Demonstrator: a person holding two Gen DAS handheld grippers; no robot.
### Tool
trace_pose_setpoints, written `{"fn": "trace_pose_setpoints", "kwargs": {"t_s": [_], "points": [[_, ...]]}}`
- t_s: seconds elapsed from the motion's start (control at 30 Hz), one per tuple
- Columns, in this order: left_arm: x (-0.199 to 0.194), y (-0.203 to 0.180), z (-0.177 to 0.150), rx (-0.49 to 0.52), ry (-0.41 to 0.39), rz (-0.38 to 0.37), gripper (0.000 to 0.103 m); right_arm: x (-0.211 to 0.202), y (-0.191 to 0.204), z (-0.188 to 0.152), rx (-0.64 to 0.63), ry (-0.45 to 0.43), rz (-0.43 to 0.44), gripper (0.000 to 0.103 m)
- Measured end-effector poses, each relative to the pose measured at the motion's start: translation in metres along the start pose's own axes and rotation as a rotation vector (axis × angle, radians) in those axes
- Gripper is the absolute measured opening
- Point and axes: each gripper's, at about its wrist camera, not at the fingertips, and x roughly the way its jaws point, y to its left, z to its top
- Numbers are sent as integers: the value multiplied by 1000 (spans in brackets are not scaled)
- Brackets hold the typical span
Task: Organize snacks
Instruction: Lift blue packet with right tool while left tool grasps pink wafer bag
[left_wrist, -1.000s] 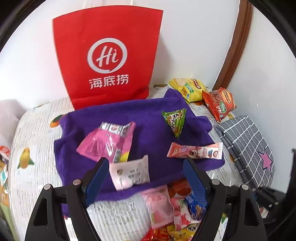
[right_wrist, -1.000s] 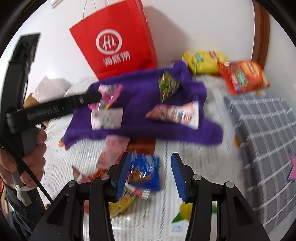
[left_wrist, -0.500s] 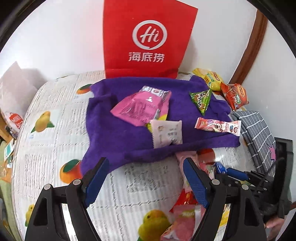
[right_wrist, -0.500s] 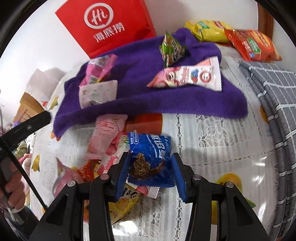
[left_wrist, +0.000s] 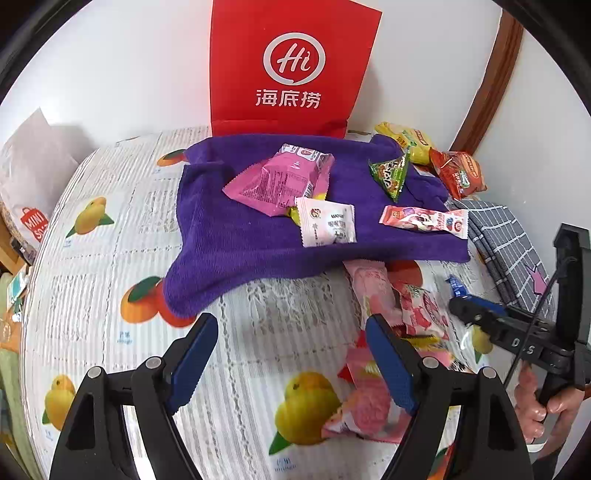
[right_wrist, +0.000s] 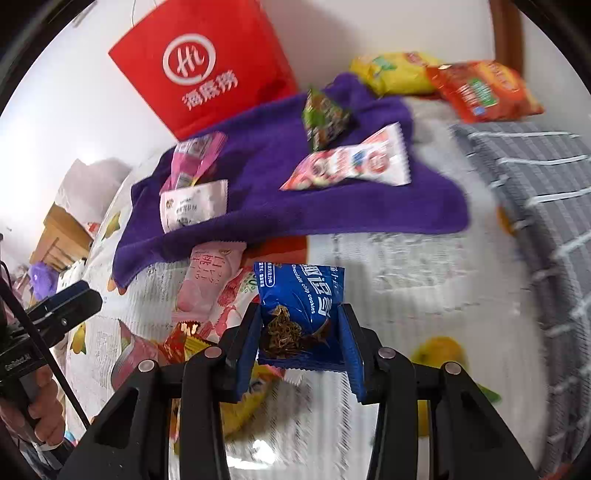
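My right gripper (right_wrist: 300, 312) is closing on a blue chocolate-chip cookie packet (right_wrist: 301, 291). Both pads press the packet's crumpled sides just above the fruit-print tablecloth (right_wrist: 388, 280). My left gripper (left_wrist: 291, 325) hangs open over bare tablecloth with nothing between its fingers. Beside the blue packet lies a pile of loose pink and red snacks (left_wrist: 388, 295). Behind it, a purple towel (left_wrist: 229, 229) carries a pink packet (left_wrist: 280, 181), a white packet (left_wrist: 327, 223), a green triangular packet (left_wrist: 389, 173) and a long red-and-white wrapper (left_wrist: 424, 219).
A red paper bag (left_wrist: 291, 70) stands against the wall behind the towel. Yellow (left_wrist: 406, 142) and orange (left_wrist: 460, 173) chip bags lie at the back right. A grey checked pouch (left_wrist: 506, 243) lies right of the towel. A white shopping bag (left_wrist: 33, 177) sits at the far left.
The right gripper came down around the blue cookie packet and narrowed until its pads met it. The left gripper drew back and to the left, off the towel, staying open.
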Motion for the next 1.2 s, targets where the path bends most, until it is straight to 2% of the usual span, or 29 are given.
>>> {"fn": "trace_pose_setpoints", "kwargs": {"t_s": [0.13, 0.33, 0.5, 0.67, 0.87, 1.2], "points": [[-14, -6, -8, 15, -19, -20, 81, -19, -10, -13, -21, -10, -109, 42], [-23, -25, -28, 35, 3, -94, 81, -21, -27, -40, -20, 28, -177, 42], [-14, -42, -49, 64, 43, -102, 81, -13, -28, -53, -58, 30, -238, 43], [2, -53, -54, 92, 77, -83, 81, -14, -29, -55, -67, 14, -244, 44], [20, -54, -57, 100, 101, -59, 81, -11, -36, -56, -50, 3, -220, 51], [40, -57, -56, 100, 121, -69, 80, -7, -32, -54, -81, -24, -241, 49]]}}
